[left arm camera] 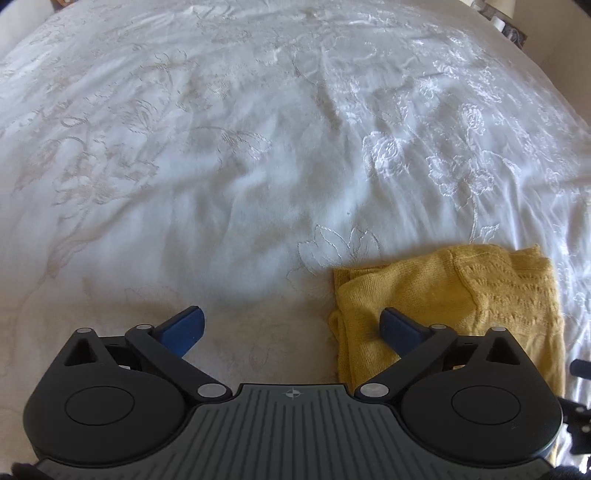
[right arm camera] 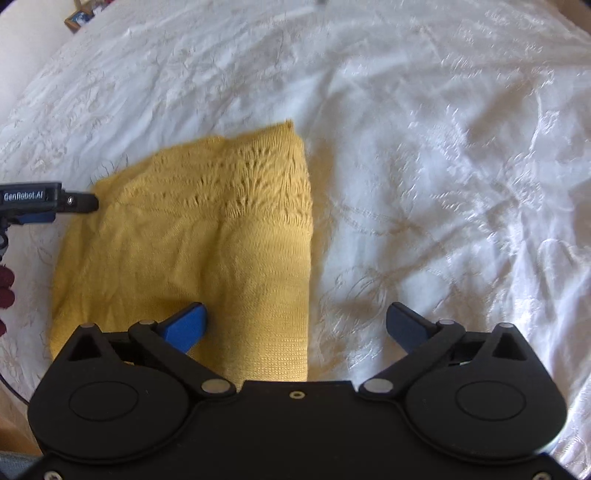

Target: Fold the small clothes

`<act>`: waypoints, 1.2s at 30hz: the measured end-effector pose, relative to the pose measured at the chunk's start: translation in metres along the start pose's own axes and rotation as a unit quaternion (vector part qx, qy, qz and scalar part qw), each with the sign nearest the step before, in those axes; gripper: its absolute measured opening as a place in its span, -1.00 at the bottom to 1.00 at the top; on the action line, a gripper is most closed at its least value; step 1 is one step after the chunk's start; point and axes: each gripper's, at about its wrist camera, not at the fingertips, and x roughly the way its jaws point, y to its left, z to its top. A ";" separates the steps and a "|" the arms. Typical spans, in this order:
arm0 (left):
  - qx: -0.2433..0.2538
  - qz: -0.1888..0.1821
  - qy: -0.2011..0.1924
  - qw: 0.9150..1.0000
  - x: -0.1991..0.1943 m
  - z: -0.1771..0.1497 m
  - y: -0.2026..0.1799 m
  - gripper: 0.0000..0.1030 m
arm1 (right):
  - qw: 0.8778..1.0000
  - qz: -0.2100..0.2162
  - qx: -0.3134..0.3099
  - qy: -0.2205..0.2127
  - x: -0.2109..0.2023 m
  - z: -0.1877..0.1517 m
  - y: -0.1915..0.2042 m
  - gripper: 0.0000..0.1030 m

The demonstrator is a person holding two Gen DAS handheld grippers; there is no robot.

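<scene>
A small mustard-yellow knitted garment [right arm camera: 207, 236] lies folded flat on the white embroidered bedspread [right arm camera: 443, 184]. In the left wrist view the garment [left arm camera: 461, 295] sits at the lower right. My left gripper [left arm camera: 291, 326] is open above the garment's left edge: its right finger hangs over the knit, its left finger over bare sheet. My right gripper [right arm camera: 295, 325] is open too and straddles the garment's right edge. Nothing is pinched between either pair of blue pads. The left gripper's body [right arm camera: 33, 205] shows at the left edge of the right wrist view.
White bedspread [left arm camera: 221, 166] spreads far ahead and to both sides. Small objects [left arm camera: 506, 22] stand beyond the bed's far right corner, and a box-like item [right arm camera: 77, 18] lies past the far left edge. A dark red sleeve [right arm camera: 5, 291] shows at the left.
</scene>
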 end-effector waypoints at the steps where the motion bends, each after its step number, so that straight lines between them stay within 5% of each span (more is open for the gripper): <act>1: -0.001 0.001 -0.005 1.000 -0.007 -0.001 0.000 1.00 | 1.000 0.002 0.005 -0.011 -0.007 0.000 0.000 0.99; 6: -0.013 -0.001 -0.016 1.000 -0.047 -0.014 -0.002 0.99 | 0.998 0.015 0.020 -0.058 -0.040 0.001 0.003 0.99; 18: -0.053 0.090 -0.090 0.990 -0.158 -0.065 -0.050 0.80 | 0.987 0.054 -0.056 -0.140 -0.123 -0.035 0.022 0.99; 22: -0.065 0.089 -0.112 0.988 -0.185 -0.083 -0.064 0.80 | 0.983 0.015 -0.059 -0.173 -0.149 -0.052 0.026 0.98; 26: -0.057 0.092 -0.127 0.986 -0.205 -0.102 -0.082 0.80 | 0.984 -0.029 -0.042 -0.172 -0.166 -0.064 0.025 0.98; 36: -0.007 0.125 -0.125 0.984 -0.225 -0.144 -0.122 0.80 | 0.988 0.007 -0.019 -0.152 -0.189 -0.086 0.016 0.98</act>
